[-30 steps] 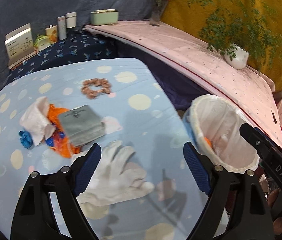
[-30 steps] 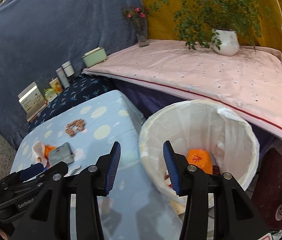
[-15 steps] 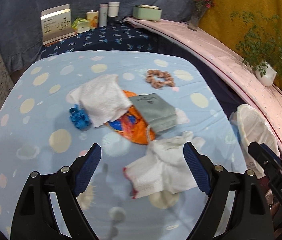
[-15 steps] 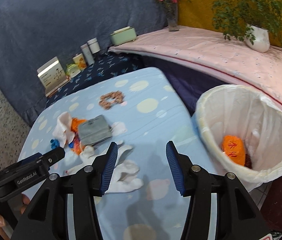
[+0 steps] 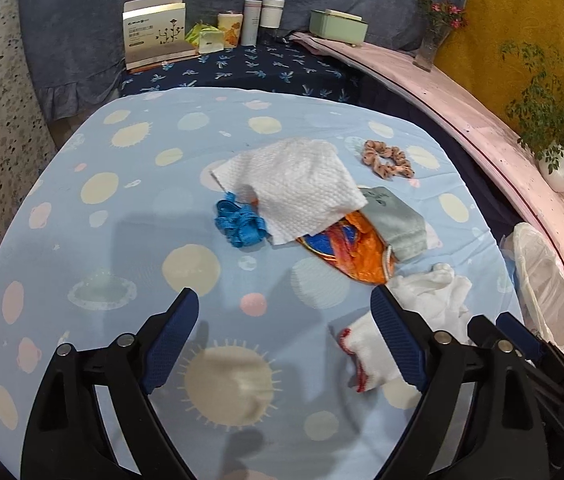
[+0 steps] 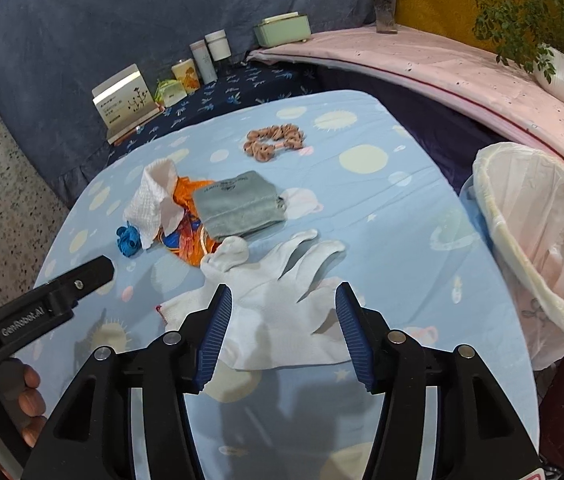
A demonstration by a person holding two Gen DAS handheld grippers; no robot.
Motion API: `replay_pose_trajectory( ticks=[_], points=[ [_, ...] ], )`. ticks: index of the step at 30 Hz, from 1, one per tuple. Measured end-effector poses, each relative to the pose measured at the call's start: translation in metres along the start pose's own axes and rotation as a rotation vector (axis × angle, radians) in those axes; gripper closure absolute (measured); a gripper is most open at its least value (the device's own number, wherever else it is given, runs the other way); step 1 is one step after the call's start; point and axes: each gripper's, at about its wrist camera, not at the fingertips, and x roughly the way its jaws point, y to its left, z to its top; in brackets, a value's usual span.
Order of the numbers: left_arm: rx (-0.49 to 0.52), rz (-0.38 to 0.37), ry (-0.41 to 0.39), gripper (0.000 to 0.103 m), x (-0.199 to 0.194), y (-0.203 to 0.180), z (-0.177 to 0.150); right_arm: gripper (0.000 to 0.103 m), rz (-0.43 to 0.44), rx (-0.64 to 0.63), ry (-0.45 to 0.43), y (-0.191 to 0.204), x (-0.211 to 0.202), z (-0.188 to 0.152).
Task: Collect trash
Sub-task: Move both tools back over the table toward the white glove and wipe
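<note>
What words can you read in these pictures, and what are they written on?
"GenRobot.AI" on the side of the left gripper, seen from the right wrist view.
Printed lines on the cream box with a flower drawing: too small to read.
Dark print on the folded grey cloth: too blurred to read.
Marks low in the right corner of the right wrist view, perhaps numbers: unclear.
The tins and jars at the back: no readable text.
</note>
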Motion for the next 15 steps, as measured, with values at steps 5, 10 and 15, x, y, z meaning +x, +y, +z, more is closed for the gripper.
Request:
replay_pose_trajectory(
  ticks=[5,10,15],
  points=[
    [-0.009,0.008,-0.004,0.018,0.002,0.010,0.002,0.050,0.000,-0.005,0.032,0.007,0.015,-0.005],
    [-0.021,0.008,0.000,0.017,0.007,0.019,0.005,0.050,-0.006,-0.015,0.059,0.012,0.028,-0.008],
    [-0.023,0.007,0.003,0.016,0.010,0.023,0.008,0.050,-0.018,-0.015,0.078,0.012,0.040,-0.011]
  ],
)
